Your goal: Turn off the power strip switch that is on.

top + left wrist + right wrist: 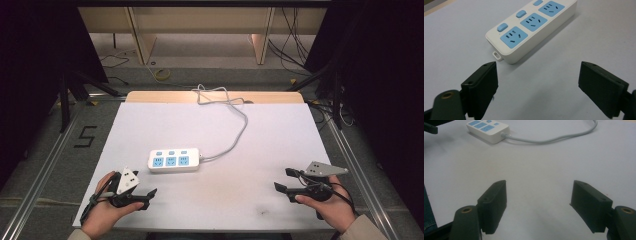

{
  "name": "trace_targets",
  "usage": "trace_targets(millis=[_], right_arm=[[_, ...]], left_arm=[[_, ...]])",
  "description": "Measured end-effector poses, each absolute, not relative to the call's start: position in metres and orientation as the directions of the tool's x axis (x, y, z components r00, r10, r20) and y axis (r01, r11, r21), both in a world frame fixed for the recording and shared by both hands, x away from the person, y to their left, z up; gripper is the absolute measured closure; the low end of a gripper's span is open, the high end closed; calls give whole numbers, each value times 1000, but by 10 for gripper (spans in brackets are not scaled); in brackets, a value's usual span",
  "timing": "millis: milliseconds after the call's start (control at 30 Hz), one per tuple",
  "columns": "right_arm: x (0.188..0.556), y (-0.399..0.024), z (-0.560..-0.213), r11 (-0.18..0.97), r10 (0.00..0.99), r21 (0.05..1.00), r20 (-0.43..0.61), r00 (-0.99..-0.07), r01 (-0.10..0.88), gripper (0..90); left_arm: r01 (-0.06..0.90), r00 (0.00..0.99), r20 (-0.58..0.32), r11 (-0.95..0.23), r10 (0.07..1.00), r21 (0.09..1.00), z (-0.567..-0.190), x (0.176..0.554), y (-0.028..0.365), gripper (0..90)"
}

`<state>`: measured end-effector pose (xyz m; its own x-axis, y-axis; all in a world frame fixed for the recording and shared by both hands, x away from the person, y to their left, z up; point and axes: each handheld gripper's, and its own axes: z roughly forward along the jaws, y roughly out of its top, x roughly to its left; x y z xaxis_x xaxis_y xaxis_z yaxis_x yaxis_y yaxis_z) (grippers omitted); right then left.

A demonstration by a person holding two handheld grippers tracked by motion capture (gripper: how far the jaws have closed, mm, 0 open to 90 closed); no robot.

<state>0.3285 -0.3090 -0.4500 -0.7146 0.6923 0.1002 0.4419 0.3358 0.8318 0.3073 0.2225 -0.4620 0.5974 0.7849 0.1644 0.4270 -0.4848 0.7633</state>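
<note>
A white power strip (173, 160) with three blue sockets and three blue switches lies on the white table, left of centre. Its grey cable (235, 137) runs right and then back to the far edge. In the left gripper view the power strip (531, 27) lies just ahead of the jaws, angled away to the upper right. My left gripper (143, 186) (537, 82) is open and holds nothing, near the front left corner. My right gripper (283, 179) (538, 202) is open too, near the front right, with bare table between its jaws. The power strip (488, 130) shows far off at its upper left.
The white table top (250, 200) ends in a wooden strip (165, 96) at the far edge. Metal rails (45, 165) run along both sides. Cables and a yellow coil (162, 75) lie on the floor behind. A small dark mark (261, 212) sits near the front edge.
</note>
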Motion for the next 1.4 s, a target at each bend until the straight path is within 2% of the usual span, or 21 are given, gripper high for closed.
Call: trace_targets(millis=[133, 200, 267, 367, 500, 533, 767, 1400], right_arm=[[328, -309, -450, 336, 694, 831, 100, -713, 444, 293], [328, -309, -450, 336, 694, 830, 101, -713, 445, 293], [328, -309, -450, 337, 695, 830, 100, -713, 445, 293], [328, -309, -450, 338, 695, 829, 100, -712, 446, 293], [328, -309, -450, 338, 694, 829, 100, -713, 446, 293], [328, -309, -450, 335, 693, 830, 104, -713, 446, 294], [328, -309, -450, 335, 693, 829, 105, -713, 448, 293], [328, -308, -451, 332, 691, 831, 109, -715, 447, 293]], left_arm=[[435, 585, 161, -476, 795, 764, -461, 308, 223, 194], [445, 558, 172, -468, 812, 764, -458, 309, 224, 264], [449, 541, 178, -462, 822, 765, -455, 309, 225, 395], [449, 526, 200, -470, 827, 760, -449, 309, 225, 668], [493, 531, 173, -469, 829, 733, -449, 310, 225, 874], [503, 530, 166, -467, 831, 727, -449, 311, 226, 893], [522, 523, 129, -437, 842, 733, -445, 314, 224, 896], [534, 521, 123, -435, 845, 725, -435, 324, 214, 897]])
